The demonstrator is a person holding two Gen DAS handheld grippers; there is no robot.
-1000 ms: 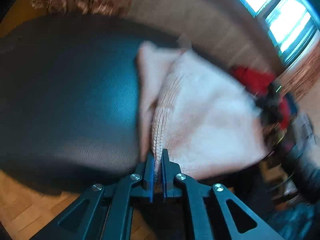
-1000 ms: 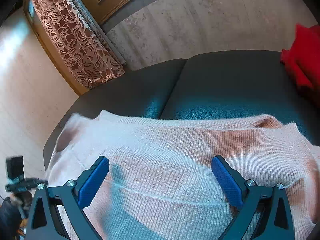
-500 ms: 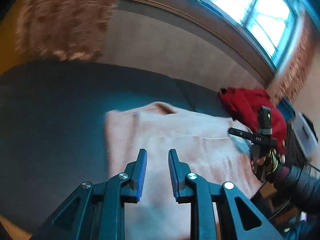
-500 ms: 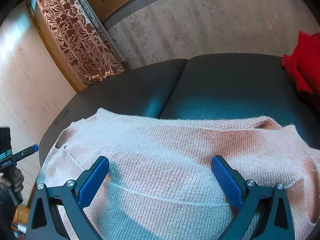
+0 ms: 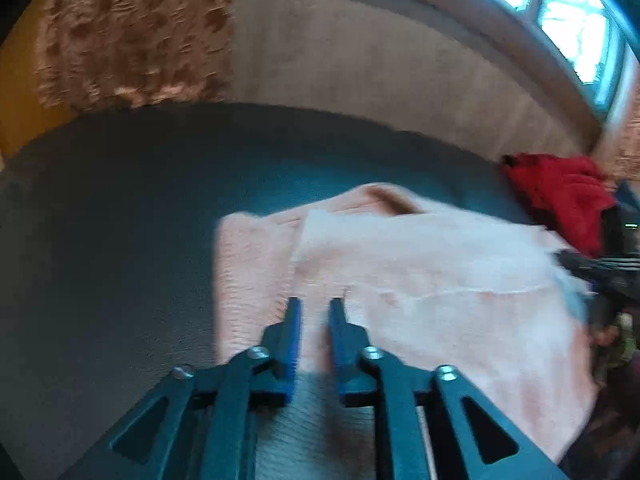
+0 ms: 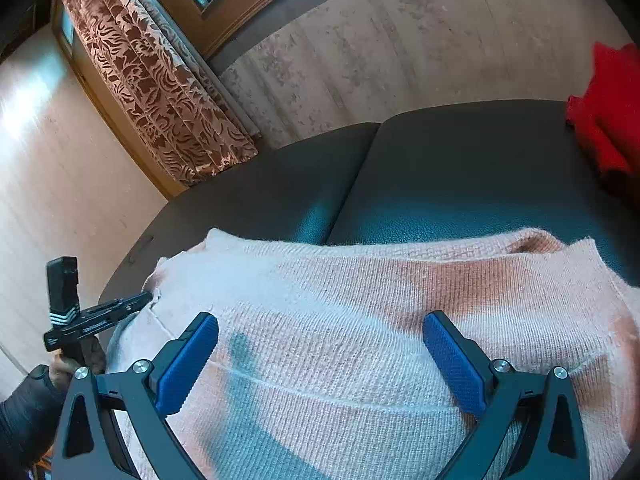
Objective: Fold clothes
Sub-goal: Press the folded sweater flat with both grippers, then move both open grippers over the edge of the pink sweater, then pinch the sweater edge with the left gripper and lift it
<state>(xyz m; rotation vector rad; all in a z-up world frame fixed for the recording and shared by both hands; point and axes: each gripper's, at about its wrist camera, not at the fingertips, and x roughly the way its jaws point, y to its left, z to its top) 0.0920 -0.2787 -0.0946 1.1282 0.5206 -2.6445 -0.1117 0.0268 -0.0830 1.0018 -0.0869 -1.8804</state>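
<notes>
A pale pink knit sweater (image 5: 440, 272) lies folded on the dark sofa seat (image 5: 120, 220), one layer laid over another. My left gripper (image 5: 315, 306) hovers over its left part. The fingers stand a narrow gap apart with nothing between them, so it is open. In the right wrist view the same sweater (image 6: 360, 288) fills the lower half. My right gripper (image 6: 320, 324) stands wide open just above the knit, gripping nothing. The left gripper's tip (image 6: 136, 304) shows at the sweater's left edge, held by a gloved hand (image 6: 68, 368).
A red garment (image 5: 560, 196) is heaped at the seat's right end, also in the right wrist view (image 6: 604, 120). Bare dark seat (image 6: 460, 168) stretches behind and left of the sweater. A patterned curtain (image 6: 160, 92) and a papered wall stand behind it.
My left gripper was shut on the sweater's edge; it has let go, opened a little and swung to the sweater's left side. The sweater now lies flat. My right gripper has kept still.
</notes>
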